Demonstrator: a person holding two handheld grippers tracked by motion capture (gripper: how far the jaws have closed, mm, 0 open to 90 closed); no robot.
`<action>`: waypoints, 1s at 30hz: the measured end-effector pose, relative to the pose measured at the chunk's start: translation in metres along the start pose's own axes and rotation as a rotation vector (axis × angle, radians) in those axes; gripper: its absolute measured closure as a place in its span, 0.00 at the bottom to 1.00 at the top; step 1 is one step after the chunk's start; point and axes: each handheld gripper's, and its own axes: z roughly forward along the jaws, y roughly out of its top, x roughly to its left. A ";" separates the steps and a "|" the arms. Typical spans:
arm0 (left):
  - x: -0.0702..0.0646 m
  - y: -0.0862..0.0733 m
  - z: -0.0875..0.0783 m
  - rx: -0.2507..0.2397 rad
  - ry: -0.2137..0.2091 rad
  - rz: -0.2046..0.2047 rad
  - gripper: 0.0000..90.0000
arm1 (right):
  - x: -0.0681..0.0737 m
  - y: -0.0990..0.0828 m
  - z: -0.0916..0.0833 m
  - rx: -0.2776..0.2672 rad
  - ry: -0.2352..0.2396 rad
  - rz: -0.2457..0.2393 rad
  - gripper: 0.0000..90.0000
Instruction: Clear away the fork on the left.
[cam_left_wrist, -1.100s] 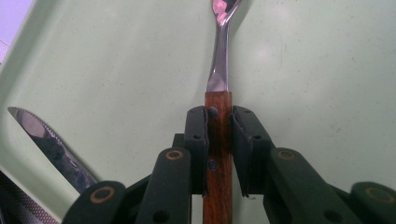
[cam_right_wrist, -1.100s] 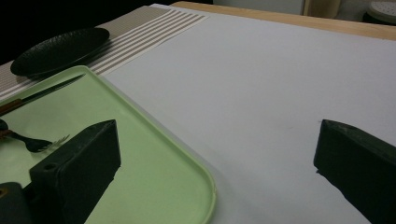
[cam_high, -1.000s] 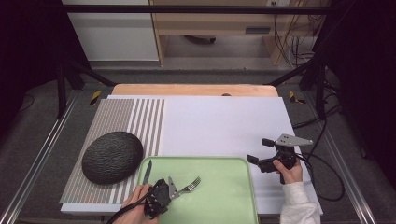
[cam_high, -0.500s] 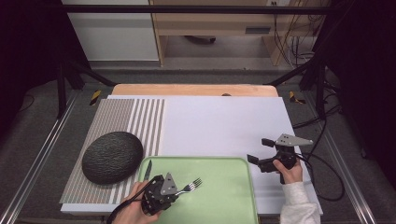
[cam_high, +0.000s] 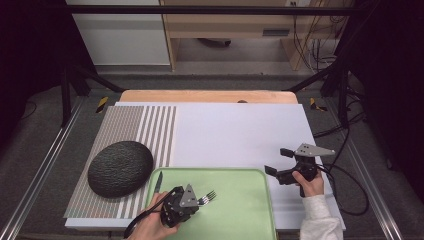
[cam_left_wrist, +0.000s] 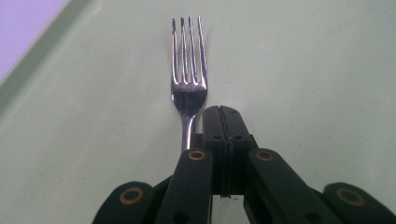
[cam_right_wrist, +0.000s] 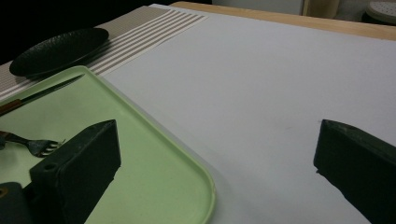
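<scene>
A steel fork (cam_left_wrist: 188, 88) lies flat on a pale green tray (cam_high: 240, 210), tines pointing away from the person, near the tray's front left part. In the left gripper view the left gripper (cam_left_wrist: 221, 116) sits directly over the tray with its two black jaws pressed together, pad against pad; they have just been closing. The fork's neck runs just beside the left jaw, outside the pair rather than between them, so nothing is gripped. A knife (cam_high: 158, 181) lies along the tray's left edge. Left of the tray, a dark, rough-textured plate (cam_high: 120, 167) rests on a striped mat (cam_high: 135, 125). The right gripper (cam_high: 280, 161) hovers above the white table (cam_high: 240, 130) just right of the tray, its jaws spread wide apart and holding nothing.
</scene>
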 end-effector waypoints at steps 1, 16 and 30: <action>0.000 0.000 0.001 0.001 0.001 0.004 1.00 | 0.000 0.000 0.000 0.000 0.001 0.000 0.01; 0.005 -0.003 0.006 0.002 0.011 0.018 1.00 | 0.000 0.000 0.000 -0.002 0.001 0.002 0.01; 0.012 -0.007 0.005 -0.003 0.033 0.010 1.00 | 0.000 0.000 0.000 0.002 0.001 0.000 0.01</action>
